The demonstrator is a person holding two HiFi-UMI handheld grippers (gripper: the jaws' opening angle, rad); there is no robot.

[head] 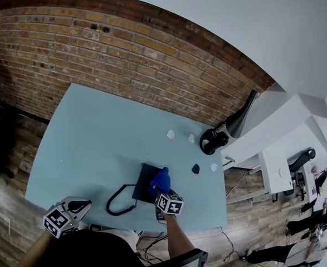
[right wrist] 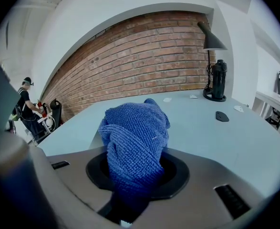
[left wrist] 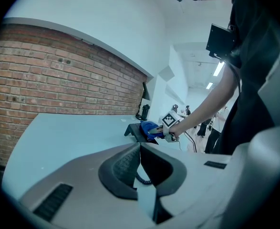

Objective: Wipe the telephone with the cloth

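A black telephone (head: 143, 178) lies near the front edge of the light blue table (head: 96, 138), and its black cord (head: 117, 200) loops off to the left. My right gripper (head: 162, 189) is shut on a blue cloth (head: 161, 179), which rests on the telephone's right side. In the right gripper view the bunched cloth (right wrist: 135, 140) fills the jaws and hides most of the telephone. My left gripper (head: 81, 206) hovers at the front left corner, away from the telephone, its jaws shut and empty. From there I see the telephone (left wrist: 132, 130) and the cloth (left wrist: 148, 127) ahead.
A black desk lamp (head: 230, 128) stands at the table's far right edge. Small white scraps (head: 170, 133) and a dark small piece (head: 195, 169) lie right of the telephone. A brick wall (head: 96, 54) runs behind the table. People stand in the background.
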